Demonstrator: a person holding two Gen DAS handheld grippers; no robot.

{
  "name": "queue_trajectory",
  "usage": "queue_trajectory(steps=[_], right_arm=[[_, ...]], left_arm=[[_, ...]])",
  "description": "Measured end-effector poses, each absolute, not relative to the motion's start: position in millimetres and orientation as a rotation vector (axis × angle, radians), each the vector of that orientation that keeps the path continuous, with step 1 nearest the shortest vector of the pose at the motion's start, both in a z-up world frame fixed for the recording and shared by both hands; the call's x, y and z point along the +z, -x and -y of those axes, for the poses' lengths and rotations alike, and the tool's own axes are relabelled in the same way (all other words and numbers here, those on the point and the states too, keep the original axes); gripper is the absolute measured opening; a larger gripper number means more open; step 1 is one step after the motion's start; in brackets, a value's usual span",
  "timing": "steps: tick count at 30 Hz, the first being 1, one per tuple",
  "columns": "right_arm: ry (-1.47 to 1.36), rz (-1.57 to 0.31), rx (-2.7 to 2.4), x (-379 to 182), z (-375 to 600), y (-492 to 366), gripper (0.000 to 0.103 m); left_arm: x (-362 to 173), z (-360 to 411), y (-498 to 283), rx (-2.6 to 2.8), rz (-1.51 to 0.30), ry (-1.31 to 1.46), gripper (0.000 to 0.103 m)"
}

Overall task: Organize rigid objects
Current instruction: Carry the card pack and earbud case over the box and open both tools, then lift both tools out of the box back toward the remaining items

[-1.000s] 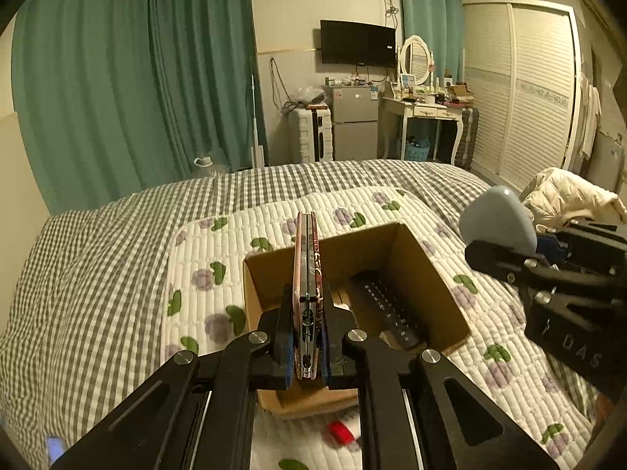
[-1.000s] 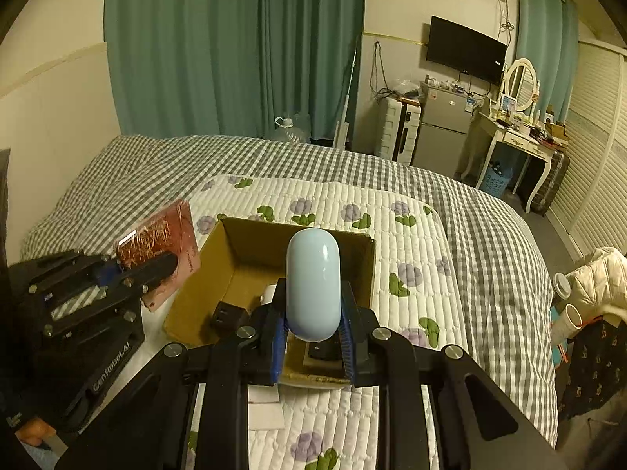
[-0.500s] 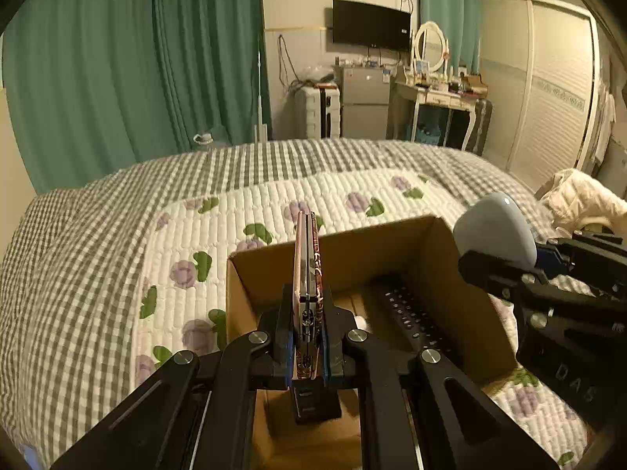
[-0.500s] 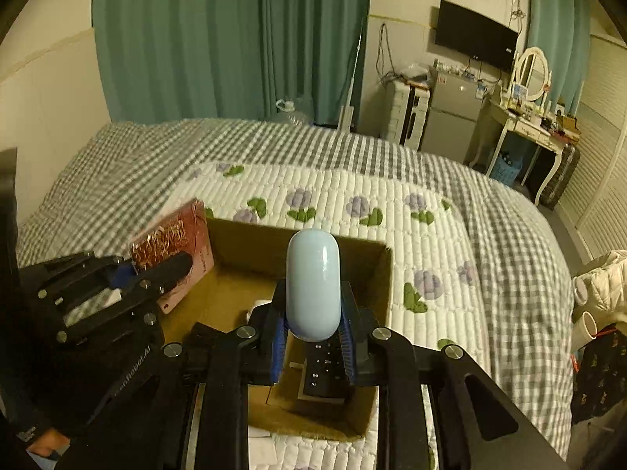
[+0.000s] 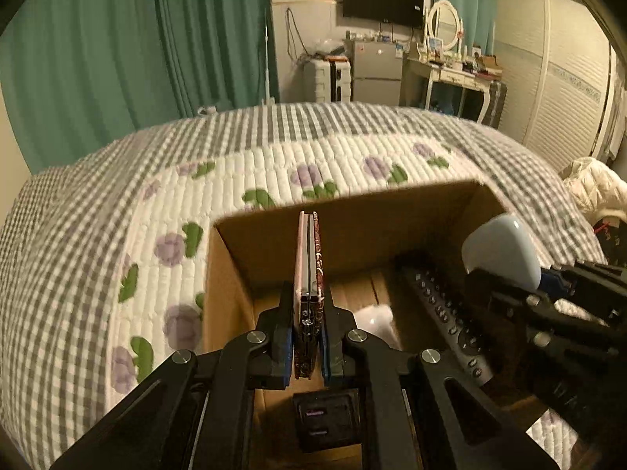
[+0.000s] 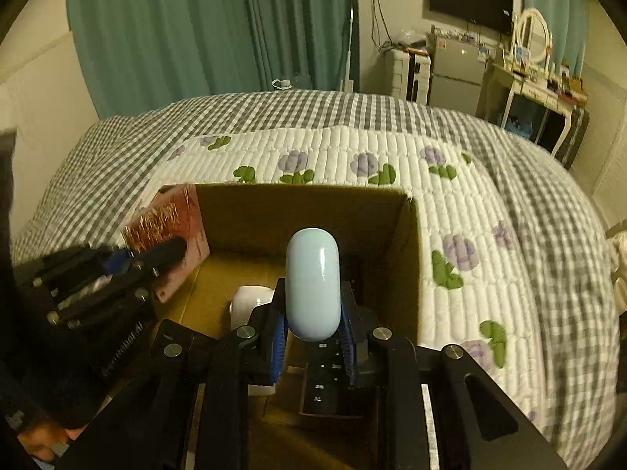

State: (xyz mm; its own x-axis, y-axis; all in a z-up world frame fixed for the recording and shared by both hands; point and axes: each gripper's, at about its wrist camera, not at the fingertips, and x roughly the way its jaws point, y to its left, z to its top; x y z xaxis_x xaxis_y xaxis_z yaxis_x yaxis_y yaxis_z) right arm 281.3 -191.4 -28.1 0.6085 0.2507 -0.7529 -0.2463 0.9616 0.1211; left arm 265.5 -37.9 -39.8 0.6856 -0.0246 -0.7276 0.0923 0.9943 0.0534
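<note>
My left gripper (image 5: 308, 337) is shut on a flat pink case with red and gold print (image 5: 308, 270), held edge-on over the open cardboard box (image 5: 235, 235). The case also shows in the right wrist view (image 6: 168, 231) at the box's left wall. My right gripper (image 6: 312, 333) is shut on a pale blue oval case (image 6: 312, 282) above the box (image 6: 305, 203); it shows in the left wrist view (image 5: 501, 250) too. Inside the box lie a black remote (image 5: 443, 313), a white object (image 5: 374, 317) and a small black box (image 5: 325, 419).
The box sits on a white quilted mat with purple flowers (image 5: 235, 180) over a grey checked bedspread (image 6: 117, 149). Green curtains (image 5: 117, 58), a TV, a small fridge and a dressing table stand beyond the bed. A white jacket (image 5: 595, 184) lies at the right.
Both grippers have moved forward and down toward the box, each still holding its object. The box now fills more of both views and its inside is closer.
</note>
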Motion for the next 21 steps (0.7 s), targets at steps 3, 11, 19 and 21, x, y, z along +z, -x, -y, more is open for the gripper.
queue_trajectory(steps=[3,11,19,21], right_arm=[[-0.037,-0.846,0.254,-27,202,-280,0.047],[-0.083,-0.779,0.208,5,233,-270,0.061],[-0.032,-0.704,0.174,61,241,-236,0.09],[-0.036,-0.683,0.173,75,242,-225,0.094]], left_arm=[[-37,43,-262,-0.064,-0.81,-0.119,0.014],[6,45,-245,-0.054,-0.71,-0.098,0.075],[47,32,-209,-0.01,-0.641,-0.058,0.098],[65,27,-194,0.006,-0.604,-0.072,0.101]])
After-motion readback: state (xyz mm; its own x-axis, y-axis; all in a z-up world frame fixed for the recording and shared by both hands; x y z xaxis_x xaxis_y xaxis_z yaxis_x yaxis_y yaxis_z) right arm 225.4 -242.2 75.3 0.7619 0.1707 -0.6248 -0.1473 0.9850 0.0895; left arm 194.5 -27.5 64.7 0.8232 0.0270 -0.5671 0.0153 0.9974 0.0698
